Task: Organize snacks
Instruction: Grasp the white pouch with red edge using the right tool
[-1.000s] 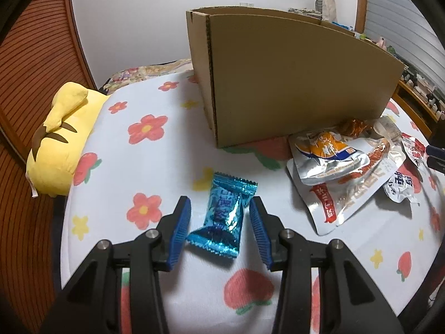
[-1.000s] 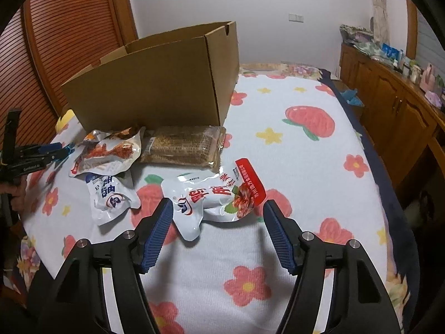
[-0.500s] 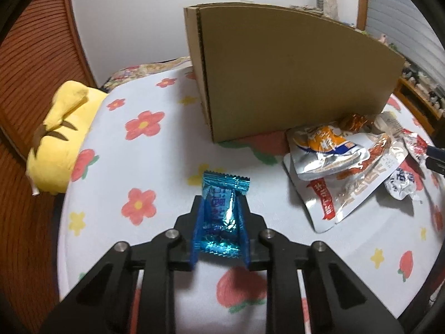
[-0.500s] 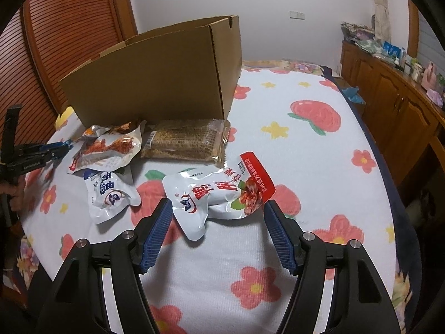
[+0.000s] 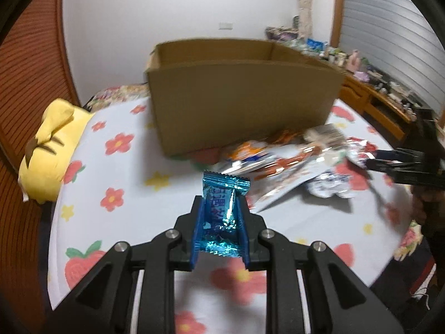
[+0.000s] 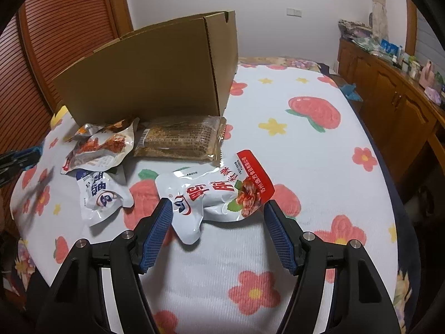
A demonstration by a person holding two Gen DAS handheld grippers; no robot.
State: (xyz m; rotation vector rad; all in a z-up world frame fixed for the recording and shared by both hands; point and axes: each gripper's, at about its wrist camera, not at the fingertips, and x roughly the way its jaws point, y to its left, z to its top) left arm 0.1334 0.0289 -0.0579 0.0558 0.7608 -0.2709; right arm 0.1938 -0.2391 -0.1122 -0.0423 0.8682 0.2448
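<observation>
Left tool is gripping blue candy, long axis pointing far toward box; right tool is gaping wide w/ white pouch lying crosswise between, untouched.

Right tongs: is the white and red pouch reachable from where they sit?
Probably yes. The right tongs stand open with the white and red pouch lying between their tips on the bedspread; nothing covers it.

Glossy crinkled blue foil candy wrapper; matt brown cardboard box; soft woven floral bedspread; ribbed blue pads.
</observation>
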